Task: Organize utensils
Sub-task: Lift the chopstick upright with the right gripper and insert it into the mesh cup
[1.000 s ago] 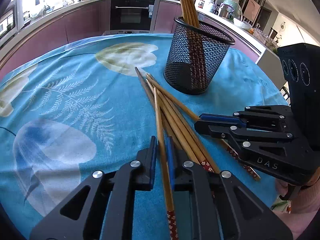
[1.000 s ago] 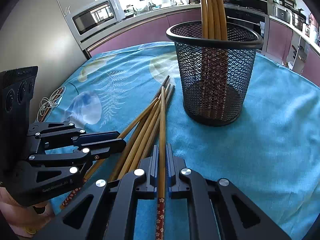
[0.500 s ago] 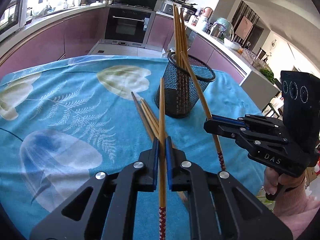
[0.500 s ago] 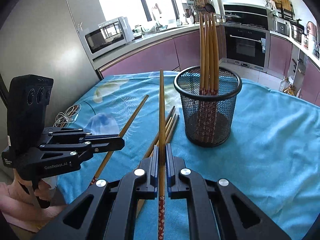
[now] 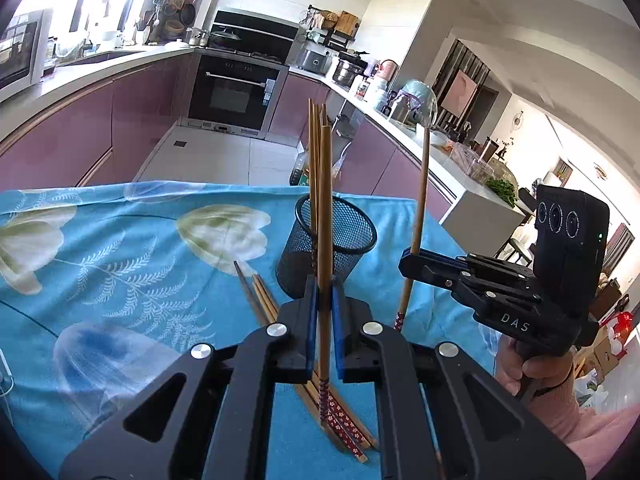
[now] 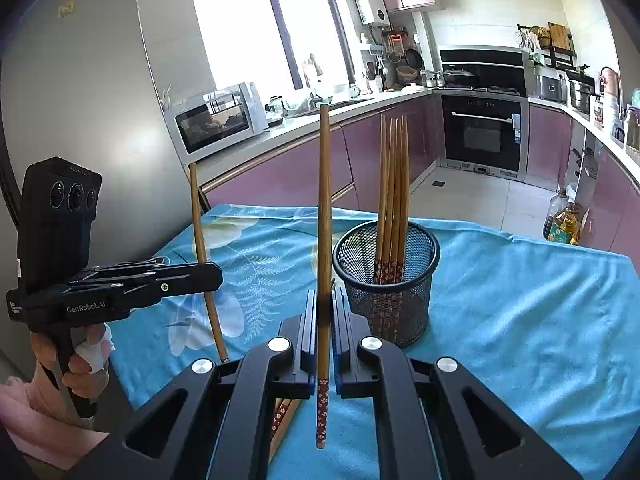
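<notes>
My left gripper [image 5: 325, 292] is shut on a wooden chopstick [image 5: 325, 208] and holds it upright above the table. My right gripper [image 6: 324, 304] is shut on another chopstick [image 6: 324, 200], also upright, its red patterned end hanging below the jaws. Each gripper shows in the other's view: the right gripper [image 5: 408, 260] and the left gripper [image 6: 212, 274]. The black mesh holder [image 6: 386, 280] stands on the blue tablecloth with several chopsticks [image 6: 394, 184] upright in it; it also shows in the left wrist view [image 5: 336, 240]. Several loose chopsticks [image 5: 260, 300] lie beside it.
The table is covered by a blue flowered cloth [image 6: 520, 300]. Its far edge [image 5: 200, 186] drops to the kitchen floor. Purple cabinets, an oven [image 6: 484, 128] and a microwave [image 6: 216, 118] stand behind. A white cable [image 5: 4, 376] lies at the left edge.
Both grippers have lifted well above the table and tipped their chopsticks from lying flat to upright. The loose pile and holder now sit farther below.
</notes>
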A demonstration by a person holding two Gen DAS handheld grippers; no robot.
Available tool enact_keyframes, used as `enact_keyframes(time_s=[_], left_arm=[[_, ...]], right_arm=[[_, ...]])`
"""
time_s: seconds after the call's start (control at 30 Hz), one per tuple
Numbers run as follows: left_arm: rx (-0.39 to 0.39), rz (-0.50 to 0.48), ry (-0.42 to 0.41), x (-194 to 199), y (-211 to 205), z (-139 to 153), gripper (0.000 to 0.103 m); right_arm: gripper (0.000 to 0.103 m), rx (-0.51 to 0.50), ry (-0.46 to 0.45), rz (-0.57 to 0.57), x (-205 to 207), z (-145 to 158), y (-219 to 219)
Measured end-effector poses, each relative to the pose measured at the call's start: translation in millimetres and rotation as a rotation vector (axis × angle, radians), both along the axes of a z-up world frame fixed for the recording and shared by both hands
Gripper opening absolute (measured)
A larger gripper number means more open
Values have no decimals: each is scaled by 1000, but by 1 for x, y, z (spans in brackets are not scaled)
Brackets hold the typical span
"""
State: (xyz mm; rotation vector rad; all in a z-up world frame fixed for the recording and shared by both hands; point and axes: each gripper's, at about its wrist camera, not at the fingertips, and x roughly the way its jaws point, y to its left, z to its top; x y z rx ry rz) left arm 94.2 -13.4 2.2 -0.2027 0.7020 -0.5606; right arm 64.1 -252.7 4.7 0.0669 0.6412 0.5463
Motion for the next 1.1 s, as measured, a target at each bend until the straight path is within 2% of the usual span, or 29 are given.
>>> enact_keyframes(time_s=[0.33,0.7,0.9,1.1], left_arm=[[-41,18,-65,20,-2,34,7],[-66,31,-174,41,-14,86,7],[-37,37,-220,47,-26,105,7],[21,50,-220,59,-38,104,7]], right_arm=[[6,36,-84,-35,18,30,-13],[6,65,-148,-67,46,57,-19],[6,62,-182,-83,59,66,-17],[6,70,-180,-106,76,64,-15]])
